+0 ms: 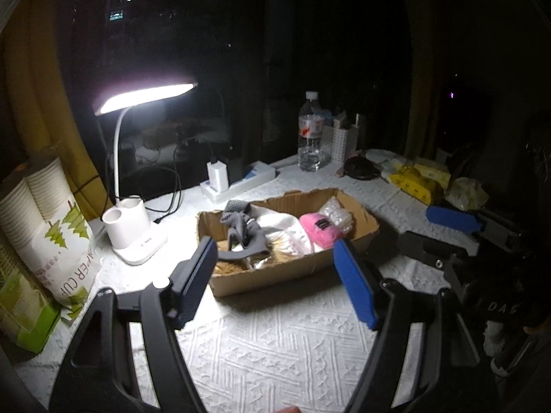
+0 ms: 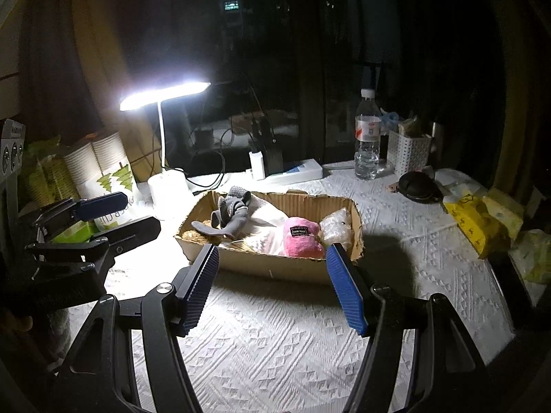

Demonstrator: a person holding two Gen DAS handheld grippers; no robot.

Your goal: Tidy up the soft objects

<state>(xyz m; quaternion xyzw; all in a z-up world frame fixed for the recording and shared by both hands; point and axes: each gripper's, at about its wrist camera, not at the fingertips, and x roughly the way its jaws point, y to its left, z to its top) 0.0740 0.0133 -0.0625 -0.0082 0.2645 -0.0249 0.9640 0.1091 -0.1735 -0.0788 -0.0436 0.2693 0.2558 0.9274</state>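
Straight ahead of both wide-open, empty tools, left tool (image 1: 275, 275) and right tool (image 2: 272, 282), sits the shallow brown cardboard box (image 2: 275, 266) (long axis crosswise), neither clearly nearer.

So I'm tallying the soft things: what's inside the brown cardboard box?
Inside the brown cardboard box: grey elephant plush, white cloth, pink plush, clear plastic bag. Anything beneath them is hidden.
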